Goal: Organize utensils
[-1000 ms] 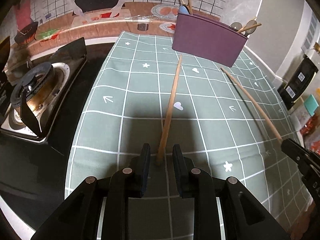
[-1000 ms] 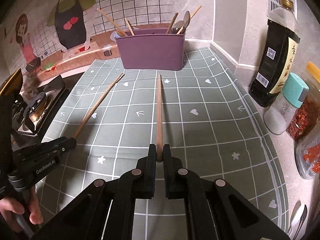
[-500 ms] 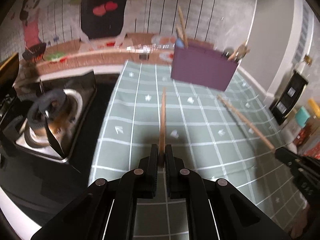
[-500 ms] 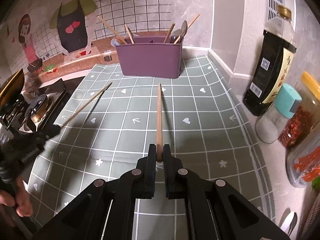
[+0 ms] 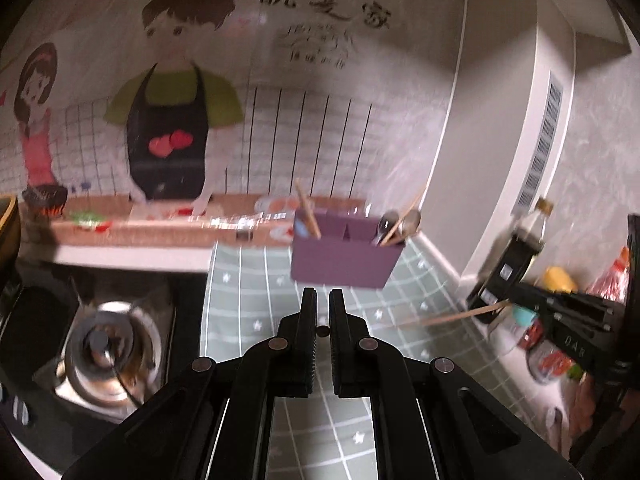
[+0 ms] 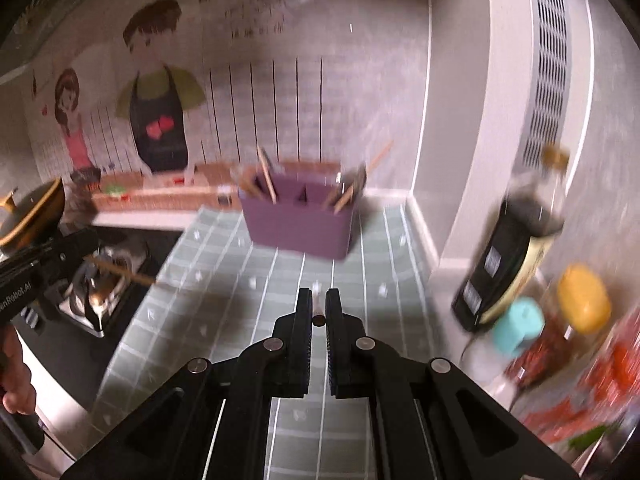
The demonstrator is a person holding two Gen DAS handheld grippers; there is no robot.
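My left gripper is shut on a wooden chopstick, seen end-on between the fingers. My right gripper is shut on a second chopstick, also end-on. Each held chopstick shows from the side in the other view: the right one and the left one. Both are raised above the green checked mat. The purple utensil holder stands at the mat's far end, also in the right wrist view, with several chopsticks and spoons in it. Both frames are blurred.
A gas stove lies left of the mat. A dark soy sauce bottle, a teal-capped jar and a yellow-capped jar stand on the right by the wall. A dark pan sits far left.
Both grippers have lifted their chopsticks off the mat and tipped up to level, so the chopsticks now point straight ahead toward the holder. The left gripper closed on its chopstick.
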